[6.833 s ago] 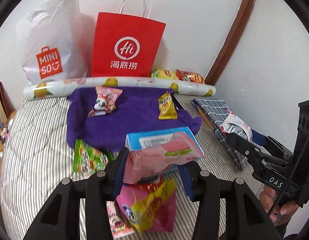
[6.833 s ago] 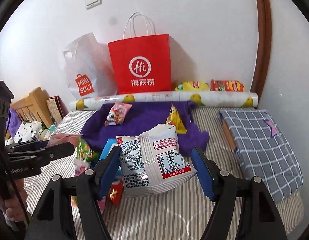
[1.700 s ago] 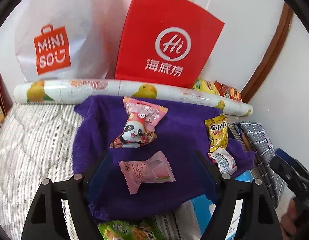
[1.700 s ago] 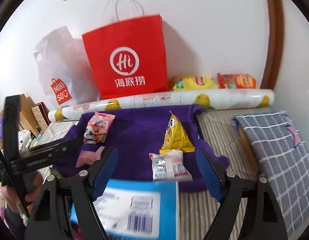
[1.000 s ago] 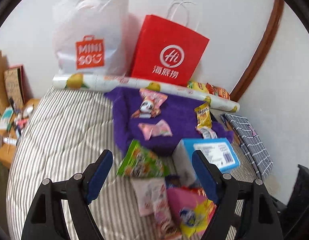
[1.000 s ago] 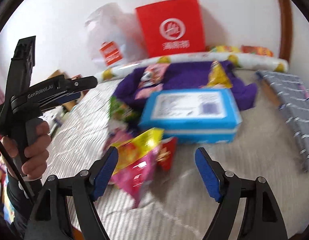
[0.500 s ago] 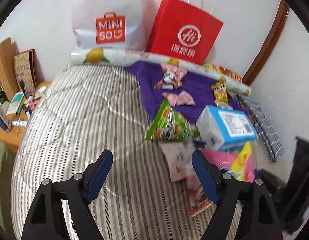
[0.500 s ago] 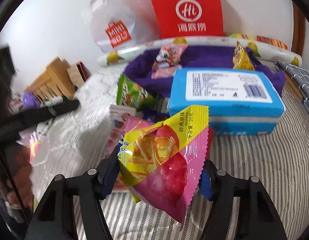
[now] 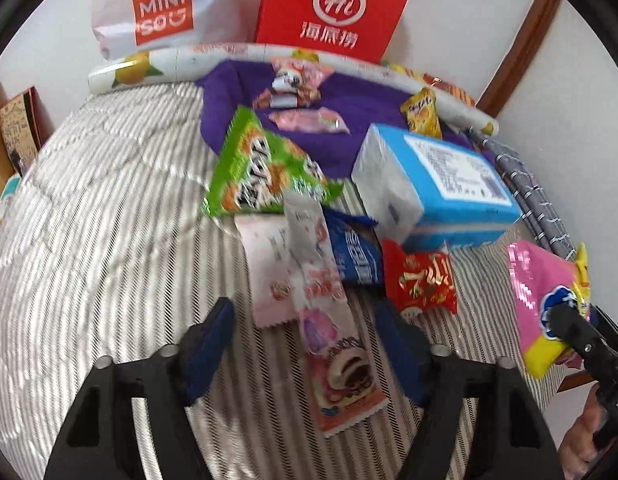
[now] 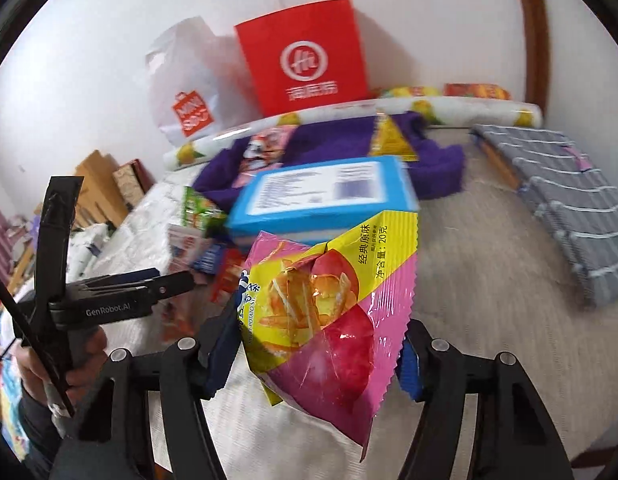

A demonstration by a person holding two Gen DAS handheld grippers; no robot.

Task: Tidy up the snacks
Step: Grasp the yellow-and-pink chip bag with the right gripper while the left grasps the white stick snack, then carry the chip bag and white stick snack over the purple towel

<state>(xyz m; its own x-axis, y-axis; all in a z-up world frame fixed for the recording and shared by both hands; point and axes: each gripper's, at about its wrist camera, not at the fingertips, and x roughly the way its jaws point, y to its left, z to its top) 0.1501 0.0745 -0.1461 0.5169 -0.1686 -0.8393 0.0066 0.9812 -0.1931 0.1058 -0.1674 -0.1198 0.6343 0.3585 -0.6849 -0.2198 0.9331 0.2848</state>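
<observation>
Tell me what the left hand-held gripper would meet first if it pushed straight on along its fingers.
Probably the long pink cake wrapper lying between the fingers of the left hand-held gripper, whose jaws have just been closing and do not yet seem to press it. Depth is hard to judge through the fisheye.

White bag (image 9: 157, 12) reads "MINISO"; red bag (image 9: 333, 4) "Hi".

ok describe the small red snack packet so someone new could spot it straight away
Find the big blue tissue pack on the striped bed cover. The red packet lies at its near corner, right of a dark blue wrapper. It alone is shiny red with gold print.
</observation>
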